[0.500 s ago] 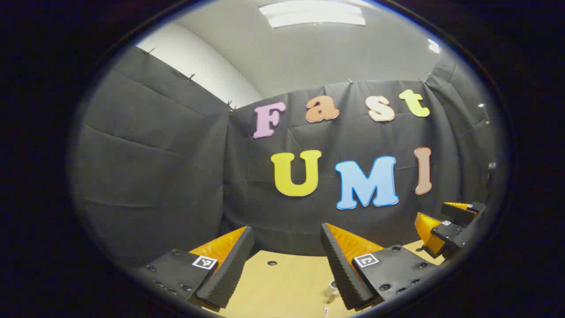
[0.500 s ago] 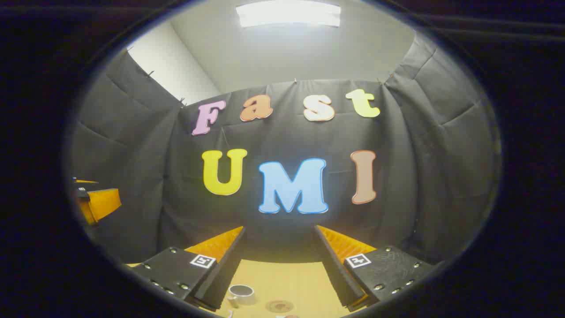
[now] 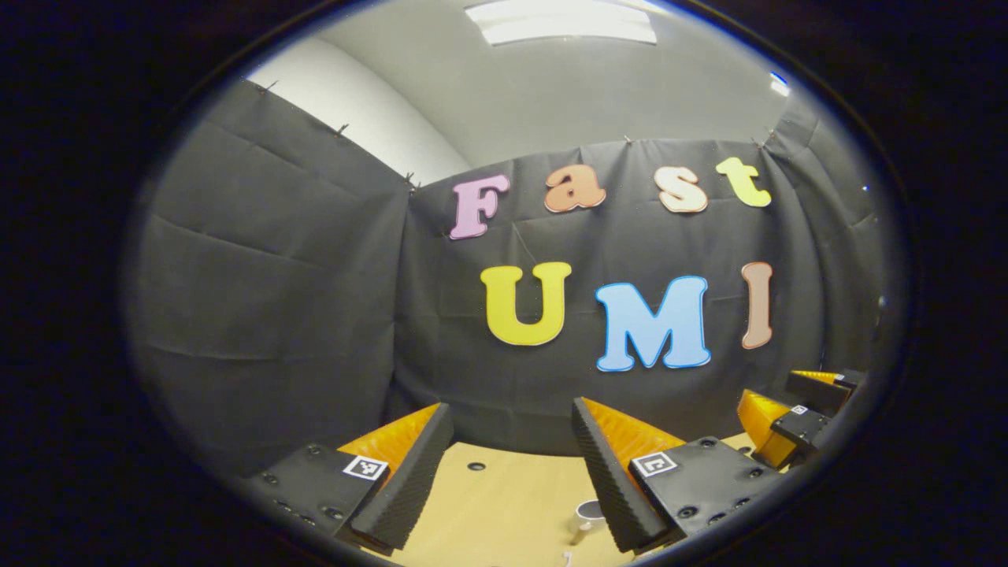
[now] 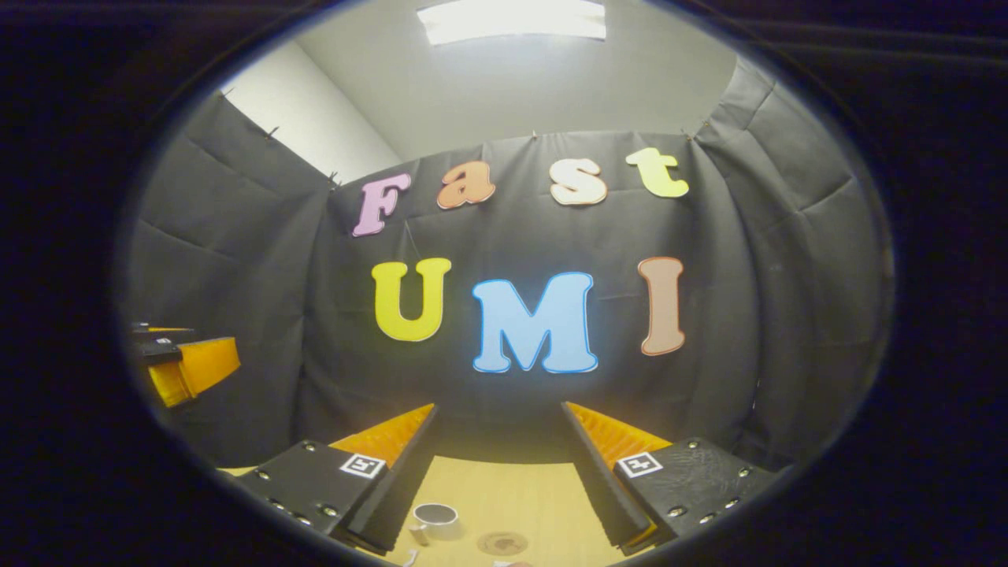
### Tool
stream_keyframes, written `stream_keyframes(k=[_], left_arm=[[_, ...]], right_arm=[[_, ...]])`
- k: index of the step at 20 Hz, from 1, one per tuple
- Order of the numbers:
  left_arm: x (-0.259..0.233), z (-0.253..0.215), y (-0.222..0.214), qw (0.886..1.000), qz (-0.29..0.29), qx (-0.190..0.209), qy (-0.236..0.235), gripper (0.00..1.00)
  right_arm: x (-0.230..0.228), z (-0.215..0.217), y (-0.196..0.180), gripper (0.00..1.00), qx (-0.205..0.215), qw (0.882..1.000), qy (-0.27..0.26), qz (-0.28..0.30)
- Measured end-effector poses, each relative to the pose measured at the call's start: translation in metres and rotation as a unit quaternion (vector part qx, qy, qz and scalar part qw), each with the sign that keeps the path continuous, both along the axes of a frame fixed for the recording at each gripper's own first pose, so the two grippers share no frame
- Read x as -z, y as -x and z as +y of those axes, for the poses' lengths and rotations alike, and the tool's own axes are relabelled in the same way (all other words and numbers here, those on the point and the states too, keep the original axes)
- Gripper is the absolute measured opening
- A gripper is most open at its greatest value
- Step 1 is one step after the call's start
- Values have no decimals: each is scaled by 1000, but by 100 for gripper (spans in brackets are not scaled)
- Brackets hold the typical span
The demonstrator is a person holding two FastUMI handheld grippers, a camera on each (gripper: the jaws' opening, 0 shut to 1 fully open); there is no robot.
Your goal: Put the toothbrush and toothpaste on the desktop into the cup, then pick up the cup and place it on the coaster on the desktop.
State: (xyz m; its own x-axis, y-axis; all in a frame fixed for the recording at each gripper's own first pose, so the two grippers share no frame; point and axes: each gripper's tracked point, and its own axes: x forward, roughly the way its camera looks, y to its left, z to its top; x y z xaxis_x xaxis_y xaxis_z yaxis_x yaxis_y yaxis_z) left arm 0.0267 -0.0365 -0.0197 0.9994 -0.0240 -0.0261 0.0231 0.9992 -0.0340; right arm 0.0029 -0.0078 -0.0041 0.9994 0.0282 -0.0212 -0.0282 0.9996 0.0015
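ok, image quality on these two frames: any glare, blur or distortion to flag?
Left gripper view: ceiling light blown out at top, wall seams bowed by fisheye, cup small, half hidden behind a finger. Right gripper view: ceiling light also overexposed; cup and coaster sharp enough on the desktop, squeezed at the bottom edge. No obvious motion blur.

You have no word, number or brand to read on any object here. Your left gripper (image 3: pixel 510 406) carries two small square black-and-white marker tags (image 3: pixel 365 467), one on each finger mount. They hold a block pattern, not letters. Your right gripper (image 4: pixel 498 407) carries a like pair of square markers (image 4: pixel 362 465). The coaster (image 4: pixel 502 542) on the desktop (image 4: pixel 512 488) bears a darker round print, too small to make out. The cup (image 4: pixel 435 516) beside it shows a plain wall.
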Motion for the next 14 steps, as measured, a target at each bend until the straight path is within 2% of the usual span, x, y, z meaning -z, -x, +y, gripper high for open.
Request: stream_keyframes(k=[3,4,5,7,10,12,13,14], left_arm=[[5,-2,-3,1000,5,3,6,100],[7,-4,-5,1000,9,5,7,100],[11,-6,-7,1000,12,8,8,100],[20,-12,-10,1000,21,15,10,92],[37,-21,-17,999,41,27,7,100],[53,-27,-23,998,60,37,1,100],[65,-31,-27,996,72,43,-3,96],[77,-33,-31,995,86,49,-7,100]], right_arm=[[2,-4,2,91,1,1000,6,7],[2,-4,3,94,1,1000,8,9],[4,-5,2,91,2,1000,9,13],[7,-6,3,91,3,1000,11,20],[14,-9,4,91,6,999,12,33],[29,-13,4,91,4,998,10,57],[35,-15,5,92,4,998,10,70],[43,-17,6,91,2,996,10,85]])
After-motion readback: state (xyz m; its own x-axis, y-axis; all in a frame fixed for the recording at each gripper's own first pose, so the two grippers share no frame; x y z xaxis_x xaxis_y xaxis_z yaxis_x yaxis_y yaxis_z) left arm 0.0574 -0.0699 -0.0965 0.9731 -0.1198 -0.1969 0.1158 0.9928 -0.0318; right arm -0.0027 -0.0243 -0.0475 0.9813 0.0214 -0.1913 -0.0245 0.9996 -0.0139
